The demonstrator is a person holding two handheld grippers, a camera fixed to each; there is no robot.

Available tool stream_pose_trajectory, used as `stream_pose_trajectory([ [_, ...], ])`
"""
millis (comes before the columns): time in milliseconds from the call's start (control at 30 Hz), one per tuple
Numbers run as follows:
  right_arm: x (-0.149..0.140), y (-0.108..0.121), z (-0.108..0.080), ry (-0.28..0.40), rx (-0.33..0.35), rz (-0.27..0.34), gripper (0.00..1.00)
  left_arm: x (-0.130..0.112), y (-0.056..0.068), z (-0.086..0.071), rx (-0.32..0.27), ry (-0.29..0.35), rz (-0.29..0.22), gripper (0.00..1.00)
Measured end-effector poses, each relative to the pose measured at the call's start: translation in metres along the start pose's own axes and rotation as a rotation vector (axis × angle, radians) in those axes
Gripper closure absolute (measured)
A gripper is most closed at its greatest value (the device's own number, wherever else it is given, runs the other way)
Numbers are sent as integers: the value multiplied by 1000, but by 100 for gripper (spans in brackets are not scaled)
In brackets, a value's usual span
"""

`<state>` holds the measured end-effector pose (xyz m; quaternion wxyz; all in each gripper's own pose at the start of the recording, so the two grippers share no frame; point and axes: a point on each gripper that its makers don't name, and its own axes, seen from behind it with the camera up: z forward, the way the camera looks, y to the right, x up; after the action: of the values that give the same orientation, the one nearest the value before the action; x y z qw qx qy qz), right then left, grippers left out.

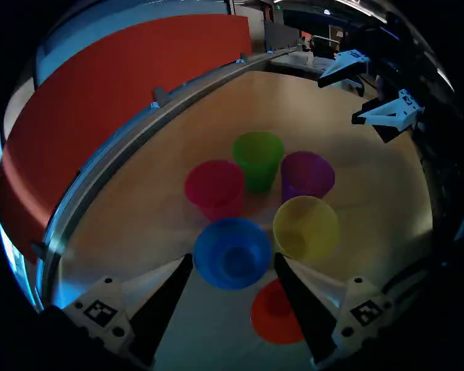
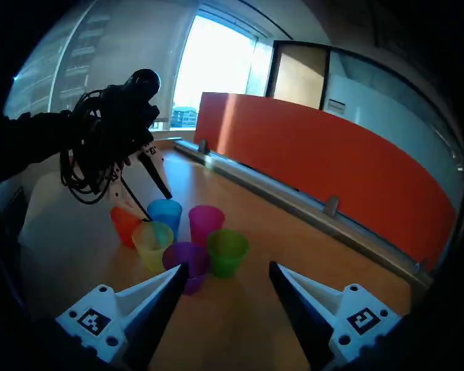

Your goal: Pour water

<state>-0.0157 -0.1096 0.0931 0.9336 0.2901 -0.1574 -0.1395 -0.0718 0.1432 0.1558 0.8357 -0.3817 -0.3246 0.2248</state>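
Several coloured plastic cups stand clustered on the wooden table: blue (image 1: 232, 252), yellow (image 1: 305, 227), pink (image 1: 214, 188), green (image 1: 258, 159), purple (image 1: 306, 176) and orange (image 1: 276, 311). My left gripper (image 1: 232, 260) is open, its fingertips on either side of the blue cup's near rim without pressing on it. In the right gripper view a hand holds that left gripper (image 2: 158, 207) over the blue cup (image 2: 165, 215) and orange cup (image 2: 125, 224). My right gripper (image 2: 227, 267) is open and empty, just short of the green cup (image 2: 226, 250) and purple cup (image 2: 189, 260).
An orange partition (image 2: 331, 161) with a metal rail (image 1: 139, 130) runs along one side of the table. A bright window (image 2: 213, 68) lies beyond. The right gripper (image 1: 337, 101) hangs above the table's far end. Bare wood (image 1: 356, 161) surrounds the cups.
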Motion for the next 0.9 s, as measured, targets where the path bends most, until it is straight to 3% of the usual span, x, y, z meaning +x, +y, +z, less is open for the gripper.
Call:
stream_pose_trajectory([
  [633,-2,3,3,-2,-3,2,0,-3,-5,15,3,10,-18,2],
  [900,-3,2,3,-2,-1,-2,0,-4,-1,19,-8,9,-18,10],
])
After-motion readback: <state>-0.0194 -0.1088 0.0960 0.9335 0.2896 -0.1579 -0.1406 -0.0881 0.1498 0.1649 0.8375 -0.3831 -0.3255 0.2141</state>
